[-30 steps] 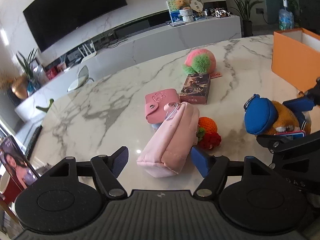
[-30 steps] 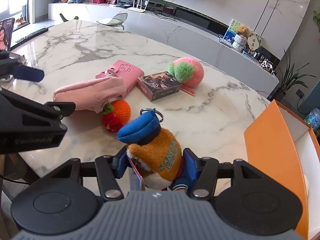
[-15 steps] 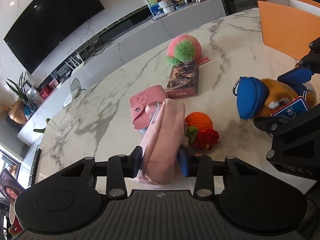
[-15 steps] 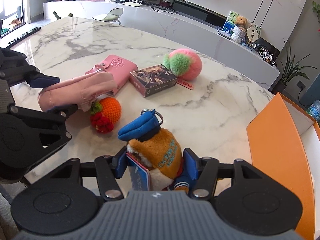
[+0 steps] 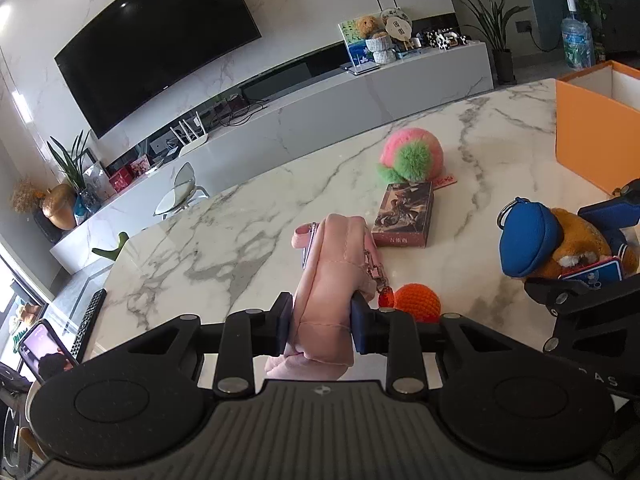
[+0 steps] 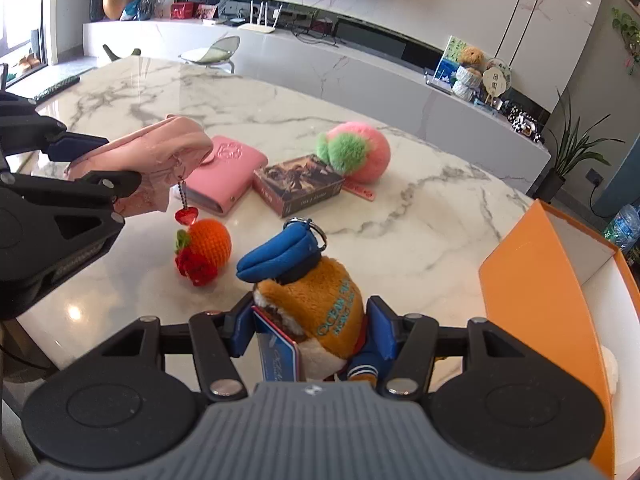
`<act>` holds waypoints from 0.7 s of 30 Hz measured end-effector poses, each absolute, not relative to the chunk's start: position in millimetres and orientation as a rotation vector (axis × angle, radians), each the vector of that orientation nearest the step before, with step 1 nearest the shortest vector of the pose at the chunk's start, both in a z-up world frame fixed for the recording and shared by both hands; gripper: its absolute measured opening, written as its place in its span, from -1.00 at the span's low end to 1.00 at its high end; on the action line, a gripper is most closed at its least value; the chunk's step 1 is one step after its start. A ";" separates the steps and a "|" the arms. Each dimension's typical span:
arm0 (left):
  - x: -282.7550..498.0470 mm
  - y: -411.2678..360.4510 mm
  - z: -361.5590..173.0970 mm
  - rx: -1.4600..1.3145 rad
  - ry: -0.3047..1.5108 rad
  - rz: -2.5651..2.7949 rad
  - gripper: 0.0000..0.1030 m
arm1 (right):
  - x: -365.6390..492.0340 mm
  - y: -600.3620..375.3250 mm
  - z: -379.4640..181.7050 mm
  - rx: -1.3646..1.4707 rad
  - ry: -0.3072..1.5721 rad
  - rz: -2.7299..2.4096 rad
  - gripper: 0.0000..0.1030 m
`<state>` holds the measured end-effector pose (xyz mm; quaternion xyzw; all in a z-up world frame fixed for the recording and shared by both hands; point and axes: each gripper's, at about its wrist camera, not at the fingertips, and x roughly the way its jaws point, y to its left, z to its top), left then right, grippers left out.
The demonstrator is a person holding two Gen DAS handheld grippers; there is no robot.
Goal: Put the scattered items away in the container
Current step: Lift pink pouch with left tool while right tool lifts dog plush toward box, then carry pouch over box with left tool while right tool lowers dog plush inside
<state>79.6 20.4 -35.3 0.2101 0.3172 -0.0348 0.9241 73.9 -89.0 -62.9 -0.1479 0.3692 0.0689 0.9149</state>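
- The left gripper (image 5: 320, 322) has just been closing, and its blue pads now pinch the near end of the pink pouch (image 5: 332, 276); that end sags below the pads and is cut off by the gripper's own body.
- Seen from the right wrist, the pouch is off the table (image 6: 400, 232), its long axis running from the pads out toward the middle of the table, with a small red heart charm (image 6: 186, 216) dangling on a bead chain from its far end.
- The pink wallet (image 6: 226, 172) lies flat on the table, partly behind the pouch in the right view; in the left view the pouch hides it altogether.
- The right gripper (image 6: 312, 330) is clamped on the plush toy (image 6: 320, 300), brown with a blue cap and a key ring. Its lower body is hidden behind the gripper.
- The toy's orange top reads "OCEAN PA…" in teal; the rest curves out of sight. A blue tag beside it has script too small to read.
- The card box (image 6: 298, 184) carries a dark illustration; the print on its side cannot be read.
- The crocheted orange (image 6: 208, 246) sits near the toy, half hidden by the left gripper in the left view.
- The pink-and-green pompom (image 6: 354, 152) touches the card box's far corner.
- The orange box (image 6: 548, 300) stands open at the right, cut off by the frame edge; its white inside shows only in part.
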 end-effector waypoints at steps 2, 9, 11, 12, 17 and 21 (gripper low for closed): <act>75.1 18.8 -26.8 0.421 0.633 -0.075 -0.33 | 69.3 -91.3 -55.8 -0.296 0.738 0.137 0.18; 57.7 3.6 3.1 0.402 0.555 -0.098 -0.33 | 52.8 -112.8 -25.4 -0.207 0.665 0.105 0.18; 53.4 -2.2 11.9 0.385 0.538 -0.112 -0.33 | 47.6 -121.5 -15.5 -0.175 0.643 0.092 0.18; 51.2 -5.8 16.1 0.377 0.530 -0.123 -0.33 | 44.8 -125.5 -10.8 -0.165 0.631 0.085 0.18; 40.3 -30.7 36.0 0.363 0.477 -0.189 -0.33 | 29.2 -147.3 12.5 -0.139 0.564 0.039 0.18; 33.6 -55.6 48.2 0.350 0.436 -0.255 -0.33 | 16.8 -169.2 29.0 -0.125 0.514 -0.011 0.18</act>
